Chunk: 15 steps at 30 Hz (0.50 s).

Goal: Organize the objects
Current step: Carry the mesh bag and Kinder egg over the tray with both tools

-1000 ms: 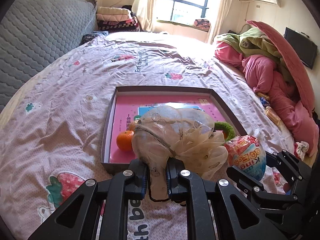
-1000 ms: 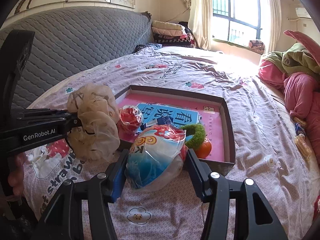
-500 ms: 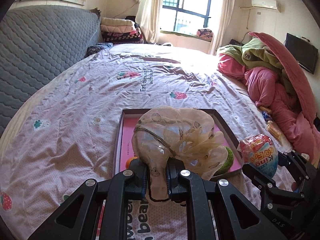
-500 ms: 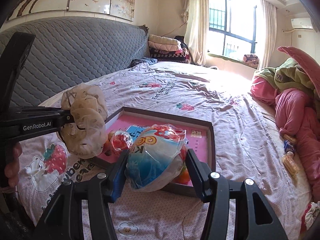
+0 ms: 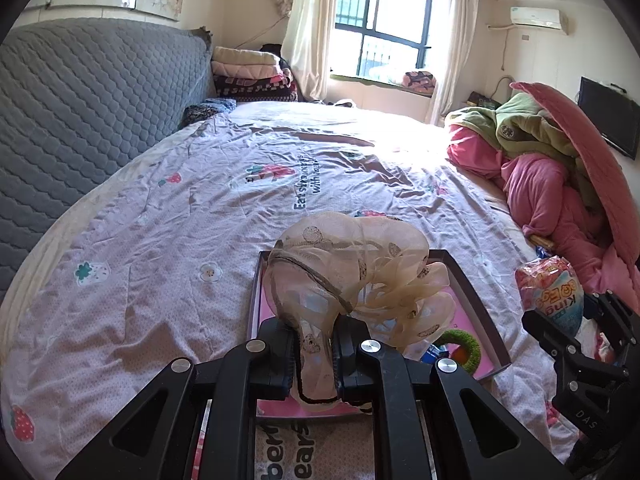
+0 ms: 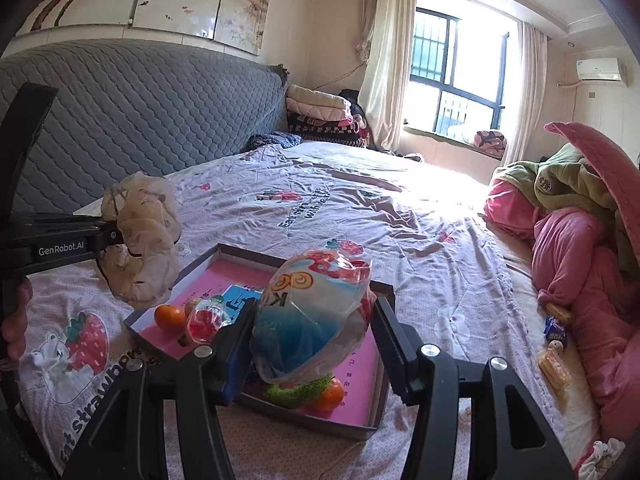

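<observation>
My left gripper [image 5: 316, 344] is shut on a beige sheer scrunchie [image 5: 352, 264], held up over the near left part of a shallow pink-lined tray [image 5: 472, 280]. From the right wrist view the scrunchie [image 6: 140, 240] hangs left of the tray [image 6: 390, 292]. My right gripper [image 6: 314, 320] is shut on a plastic-wrapped egg toy [image 6: 316, 296], blue and red, lifted above the tray's near side. In the tray lie two mandarins [image 6: 167, 316] [image 6: 328, 398], a green fuzzy ring [image 6: 296, 394], a red wrapped ball [image 6: 204, 320] and a blue card [image 6: 236, 300].
The tray sits on a strawberry-print bedspread [image 5: 160, 240]. A grey quilted headboard [image 6: 140, 112] runs along the left, with folded blankets [image 6: 320, 112] behind it. Pink and green bedding [image 6: 580, 240] is heaped on the right, with snack packets [image 6: 554, 368] beside it.
Both grippers have risen and tilted up with their loads still gripped. The tray now lies lower and smaller in both views, and more of the room shows.
</observation>
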Motion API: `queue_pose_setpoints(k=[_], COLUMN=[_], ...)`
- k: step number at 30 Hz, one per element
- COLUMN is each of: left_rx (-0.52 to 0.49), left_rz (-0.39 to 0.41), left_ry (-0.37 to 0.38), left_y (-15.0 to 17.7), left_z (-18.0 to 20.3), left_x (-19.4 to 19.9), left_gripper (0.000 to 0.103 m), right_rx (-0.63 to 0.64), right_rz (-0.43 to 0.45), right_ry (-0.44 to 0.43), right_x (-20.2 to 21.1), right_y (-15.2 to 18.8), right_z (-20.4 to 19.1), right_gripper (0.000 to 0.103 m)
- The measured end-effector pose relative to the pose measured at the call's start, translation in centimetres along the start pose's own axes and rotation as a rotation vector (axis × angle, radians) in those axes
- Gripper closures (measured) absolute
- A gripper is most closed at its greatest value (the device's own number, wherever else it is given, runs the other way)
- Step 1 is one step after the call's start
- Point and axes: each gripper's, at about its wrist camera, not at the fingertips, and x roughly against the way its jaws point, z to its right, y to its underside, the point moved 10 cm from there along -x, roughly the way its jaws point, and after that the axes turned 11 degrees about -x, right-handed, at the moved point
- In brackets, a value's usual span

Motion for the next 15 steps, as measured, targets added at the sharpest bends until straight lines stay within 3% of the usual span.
queue_pose_setpoints(k=[6, 15], left_rx=[0.019, 0.019], left_rz=[0.004, -0.026], left_ry=[0.012, 0.052], left_y=[-0.4, 0.2], left_z=[0.1, 2.2], left_x=[-1.3, -4.2], left_gripper=[0.089, 0.089], right_rx=[0.010, -0.016], right_rz=[0.007, -0.048], right_ry=[0.027, 0.052], right_x=[-1.1, -3.3], right_y=[-0.7, 1.1], right_z=[1.3, 3.5], right_gripper=[0.047, 0.047])
